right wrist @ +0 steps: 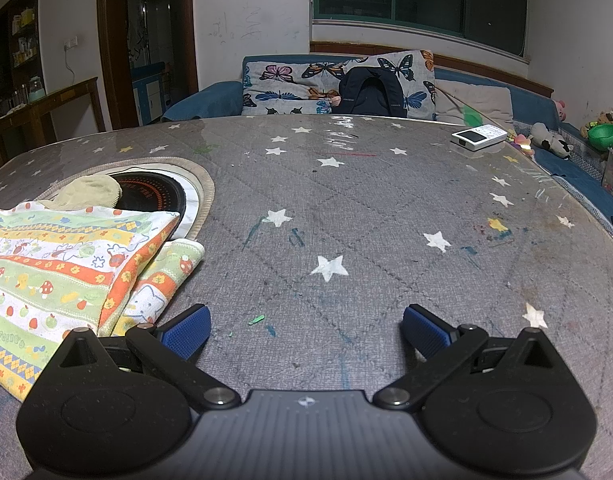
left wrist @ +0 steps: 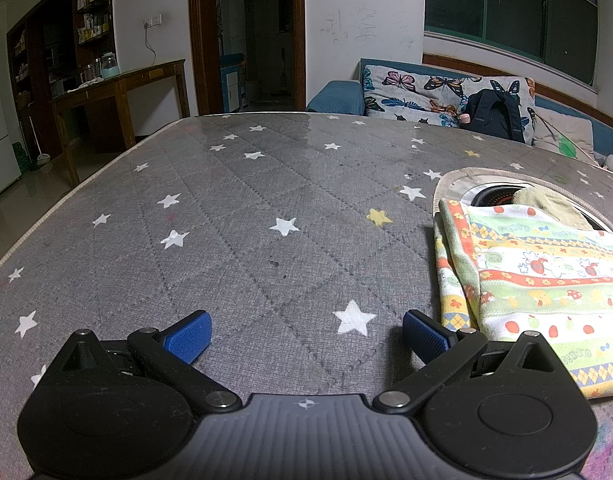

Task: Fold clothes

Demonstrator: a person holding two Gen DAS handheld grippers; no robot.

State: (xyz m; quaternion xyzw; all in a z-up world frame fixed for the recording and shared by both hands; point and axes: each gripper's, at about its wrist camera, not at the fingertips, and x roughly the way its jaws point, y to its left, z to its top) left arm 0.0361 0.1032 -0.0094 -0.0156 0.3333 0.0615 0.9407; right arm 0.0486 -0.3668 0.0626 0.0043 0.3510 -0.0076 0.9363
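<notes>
While both grippers are spread wide and empty, the striped, fruit-printed cotton cloth point(left wrist: 538, 280) is seen lying folded between them on the grey star-patterned quilted table cover point(left wrist: 246, 216).
It is found to the right of the left gripper point(left wrist: 306, 334) and to the left of the right gripper point(right wrist: 306, 332), its near edge just beside each inner finger.

— How many cloths are on the grey star-printed quilted table cover point(right wrist: 346, 208)?
— Two: one striped, cartoon-printed towel point(right wrist: 54, 272) and one crumpled pale-yellow cloth point(right wrist: 90, 190).
— Other things?
— One round black inset burner point(right wrist: 154, 196), one white handheld device point(right wrist: 480, 136), one dark backpack point(right wrist: 370, 94) and two blue-padded grippers, left point(left wrist: 306, 336) and right point(right wrist: 306, 330).
</notes>
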